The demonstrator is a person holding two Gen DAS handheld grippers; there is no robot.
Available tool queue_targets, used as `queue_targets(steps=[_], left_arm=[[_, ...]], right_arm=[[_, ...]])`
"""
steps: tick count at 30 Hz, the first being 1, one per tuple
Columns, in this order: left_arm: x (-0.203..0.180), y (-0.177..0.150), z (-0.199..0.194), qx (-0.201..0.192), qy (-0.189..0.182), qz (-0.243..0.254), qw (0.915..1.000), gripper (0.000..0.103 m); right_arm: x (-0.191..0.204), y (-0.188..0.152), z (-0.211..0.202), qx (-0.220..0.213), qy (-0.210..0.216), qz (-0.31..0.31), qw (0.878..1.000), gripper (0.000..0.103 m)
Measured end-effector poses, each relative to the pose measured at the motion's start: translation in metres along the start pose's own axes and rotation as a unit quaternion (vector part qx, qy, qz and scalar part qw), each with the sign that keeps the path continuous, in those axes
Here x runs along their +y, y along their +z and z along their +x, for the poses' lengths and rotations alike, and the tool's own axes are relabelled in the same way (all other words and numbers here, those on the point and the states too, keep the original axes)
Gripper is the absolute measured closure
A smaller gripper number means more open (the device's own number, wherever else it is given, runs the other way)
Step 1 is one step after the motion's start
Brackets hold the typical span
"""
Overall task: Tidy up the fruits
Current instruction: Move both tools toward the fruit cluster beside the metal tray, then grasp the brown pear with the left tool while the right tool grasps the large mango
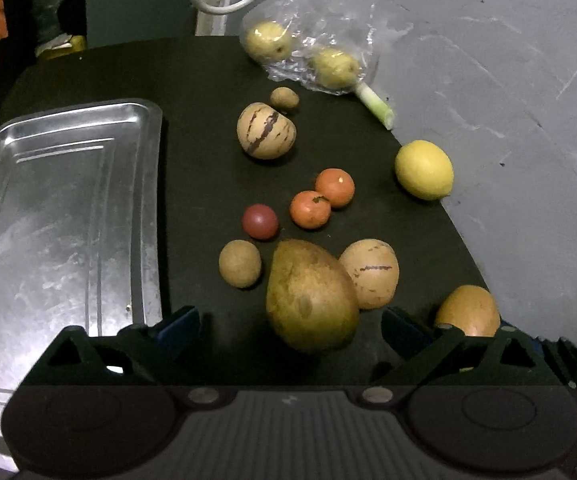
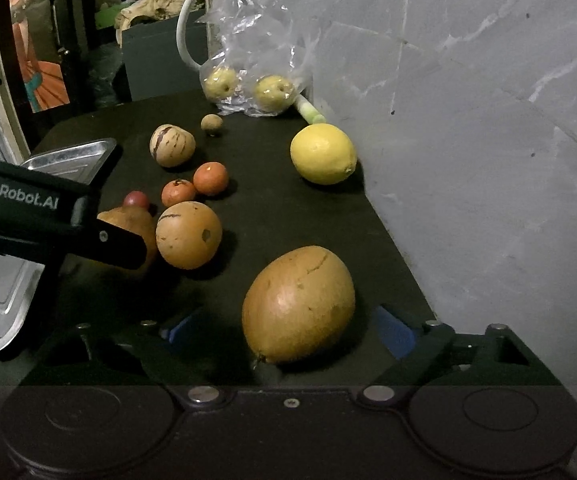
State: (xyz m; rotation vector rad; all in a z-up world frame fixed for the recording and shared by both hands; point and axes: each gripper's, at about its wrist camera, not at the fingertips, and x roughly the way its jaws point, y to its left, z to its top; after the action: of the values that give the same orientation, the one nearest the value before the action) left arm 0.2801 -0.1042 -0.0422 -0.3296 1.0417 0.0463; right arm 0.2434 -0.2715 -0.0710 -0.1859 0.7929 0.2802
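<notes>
Both claws stand wide and hold nothing: the left claw [image 1: 290,326] brackets a large greenish-brown mango [image 1: 311,295] at lower centre, the right claw [image 2: 288,330] an orange-brown mango [image 2: 298,305] on the dark surface [image 2: 288,216]. Each looks heavy, smooth and bruisable; grip across the middle. "GenRobot.AI" reads at left.

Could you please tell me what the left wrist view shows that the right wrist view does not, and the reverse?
Only the left wrist view shows the metal tray nearly whole and a small brown fruit beside the pear. Only the right wrist view shows the left tool's body and a poster. Both share the lemon, two oranges and bagged fruit.
</notes>
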Motion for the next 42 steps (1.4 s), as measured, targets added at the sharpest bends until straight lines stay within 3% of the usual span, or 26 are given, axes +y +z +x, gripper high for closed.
queue_targets(steps=[9,21,27,42], left_arm=[[0.0,0.005,0.009,0.008,0.003,-0.012,0.9999,0.021],[-0.002,0.012,0.012,0.0,0.0,-0.014,0.9999,0.031],[-0.003,0.012,0.01,-0.001,-0.018,-0.013,0.9998,0.045],[-0.002,0.01,0.02,0.023,-0.046,0.03,0.9982,0.045]], right_arm=[[-0.003,-0.001,0.007,-0.005,0.0,0.013,1.0,0.03],[-0.007,-0.001,0.015,-0.003,0.001,0.023,1.0,0.039],[-0.004,-0.002,0.015,-0.007,-0.002,0.023,1.0,0.041],[0.002,-0.012,0.003,0.0,-0.004,0.031,1.0,0.041]])
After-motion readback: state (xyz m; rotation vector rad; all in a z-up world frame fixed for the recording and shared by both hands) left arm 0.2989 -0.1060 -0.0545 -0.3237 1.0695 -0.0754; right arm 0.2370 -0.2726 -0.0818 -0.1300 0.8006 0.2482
